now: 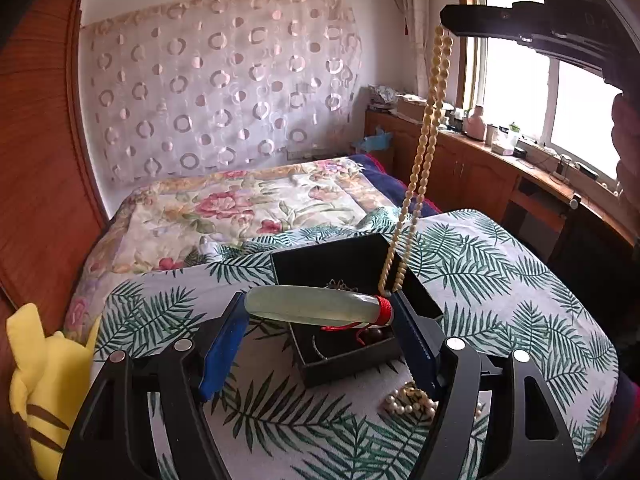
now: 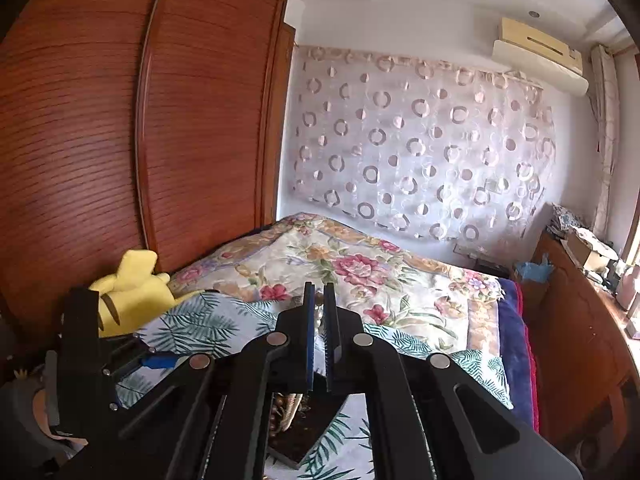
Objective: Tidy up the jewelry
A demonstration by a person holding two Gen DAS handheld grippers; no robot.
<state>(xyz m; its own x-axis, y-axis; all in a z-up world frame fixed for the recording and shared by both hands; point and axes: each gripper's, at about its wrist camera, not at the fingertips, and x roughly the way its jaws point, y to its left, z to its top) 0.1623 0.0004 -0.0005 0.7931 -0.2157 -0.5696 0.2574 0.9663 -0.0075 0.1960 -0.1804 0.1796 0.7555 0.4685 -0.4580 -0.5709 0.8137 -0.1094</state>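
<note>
Jade bangle clamped, bead strand hanging

Pale green jade bangle with a red thread wrap (image 1: 320, 306) sits crosswise between the blue pads of the left claw (image 1: 320, 320), which is clamped on its two ends. Just beyond and below that claw lies an open black square jewelry box (image 1: 352, 344) on the palm-leaf print cloth (image 1: 500, 280) covering the desk. Near the claw's right finger, a heap of white pearl beads (image 1: 408, 402) rests on the cloth. Up and to the right, the right claw (image 1: 446, 26) is pinched tight on a long cream bead necklace (image 1: 428, 148), whose lower end dangles into the box.
</note>
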